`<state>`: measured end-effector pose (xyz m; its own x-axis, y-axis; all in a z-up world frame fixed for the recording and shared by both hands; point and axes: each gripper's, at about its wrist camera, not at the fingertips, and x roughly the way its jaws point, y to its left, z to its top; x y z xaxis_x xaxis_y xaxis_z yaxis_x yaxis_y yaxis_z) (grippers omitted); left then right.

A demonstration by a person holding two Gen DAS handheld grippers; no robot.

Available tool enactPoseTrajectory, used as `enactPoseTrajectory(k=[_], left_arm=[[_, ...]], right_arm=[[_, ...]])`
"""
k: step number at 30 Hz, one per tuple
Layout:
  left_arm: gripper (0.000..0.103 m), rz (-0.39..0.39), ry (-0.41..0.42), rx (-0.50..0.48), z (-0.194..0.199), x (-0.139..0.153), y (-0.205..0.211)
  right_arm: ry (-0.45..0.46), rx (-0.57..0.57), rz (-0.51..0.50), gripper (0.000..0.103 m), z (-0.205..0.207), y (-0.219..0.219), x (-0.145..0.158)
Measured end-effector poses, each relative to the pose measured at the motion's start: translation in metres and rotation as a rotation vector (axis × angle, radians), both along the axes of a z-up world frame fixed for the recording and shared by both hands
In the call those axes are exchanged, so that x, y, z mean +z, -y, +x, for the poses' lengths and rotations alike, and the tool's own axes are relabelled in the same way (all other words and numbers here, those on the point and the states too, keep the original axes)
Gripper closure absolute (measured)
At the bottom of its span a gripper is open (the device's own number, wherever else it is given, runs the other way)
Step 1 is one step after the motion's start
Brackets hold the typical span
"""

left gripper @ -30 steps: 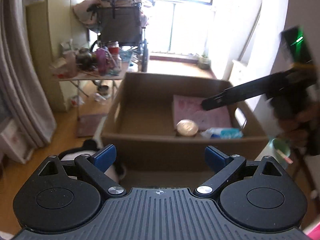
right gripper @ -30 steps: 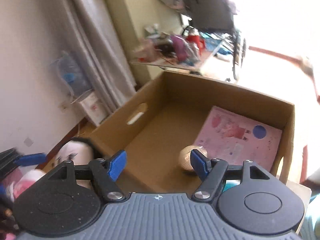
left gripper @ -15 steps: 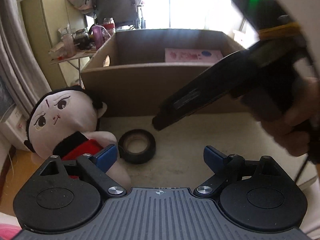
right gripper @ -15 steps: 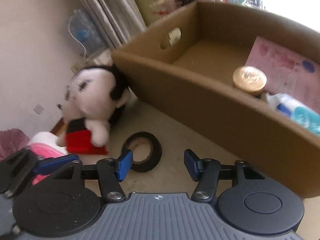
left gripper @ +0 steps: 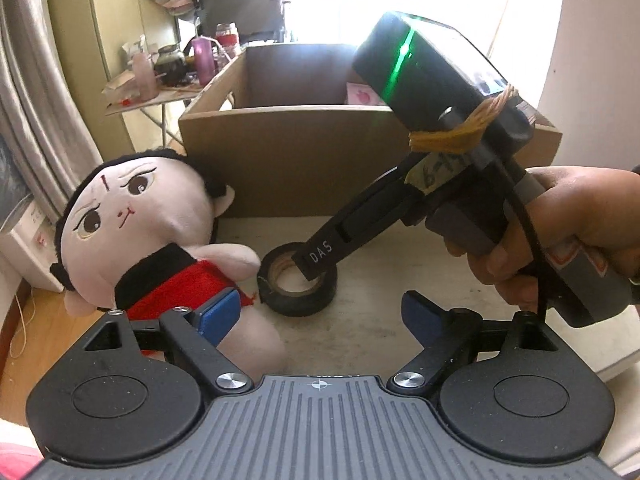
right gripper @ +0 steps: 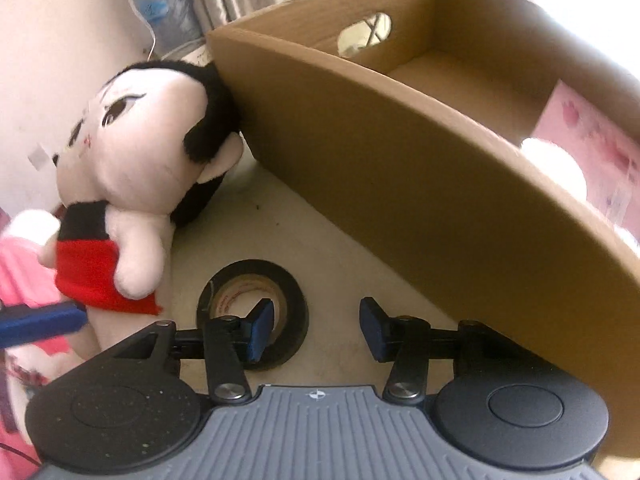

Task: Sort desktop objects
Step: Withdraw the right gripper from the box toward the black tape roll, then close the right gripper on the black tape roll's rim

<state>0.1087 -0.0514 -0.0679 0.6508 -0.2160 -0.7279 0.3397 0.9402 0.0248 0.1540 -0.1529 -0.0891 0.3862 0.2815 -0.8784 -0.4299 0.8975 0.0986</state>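
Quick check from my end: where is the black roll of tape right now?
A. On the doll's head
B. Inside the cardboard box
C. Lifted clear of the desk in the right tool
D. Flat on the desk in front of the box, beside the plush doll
D: the roll of tape lies flat on the desk, in front of the cardboard box and beside the plush doll.

Both grippers tilt downward: the left gripper gapes, narrowing; the right gripper, hand-held, half-spread, has just been closing, empty.
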Motion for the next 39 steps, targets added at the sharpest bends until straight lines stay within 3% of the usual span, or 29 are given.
enactPoseTrajectory(k=[7,18,26,32,39], left_arm=[[0.014,-0.019,0.008,0.003,-0.001,-0.001,-0.005],[0.014,-0.046,0.007,-0.115,-0.007,0.0,0.017],[0.014,-0.039,-0.071,-0.223,-0.004,-0.02,0.048],[0.015,-0.036,-0.133,-0.271,0.001,-0.04,0.066],[0.028,0.013,-0.113,-0.292,0.0,-0.052,0.075]], right_arm=[[0.007,0.046,-0.041,0.063,-0.009,-0.001,0.001],[-0.007,0.005,-0.052,0.063,-0.048,0.052,0.001],[-0.024,-0.028,-0.053,0.063,-0.075,0.093,0.002],[-0.049,-0.055,-0.036,0.063,-0.071,0.092,0.001],[-0.058,-0.072,-0.02,0.063,-0.067,0.099,-0.001]])
